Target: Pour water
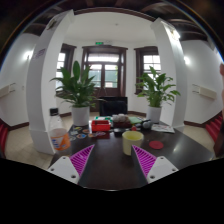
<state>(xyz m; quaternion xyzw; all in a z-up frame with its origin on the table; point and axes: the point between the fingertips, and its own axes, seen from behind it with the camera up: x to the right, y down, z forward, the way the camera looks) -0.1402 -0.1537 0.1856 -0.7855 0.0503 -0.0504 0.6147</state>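
White walls and tall pillars frame this room, with dark-framed windows and a door at the back, a leafy potted plant [78, 88] to the left, another plant [155, 90] to the right, and a dark table [110, 165] in front of them. On that table a pale yellow-green cup [132, 142] stands just ahead of the gripper [113, 162], a little toward its right finger, with a red lid-like disc [156, 145] beside it and a clutter of red and coloured items [103, 126] further back. Its two fingers, magenta pads [81, 158] facing inward, are spread apart and hold nothing.
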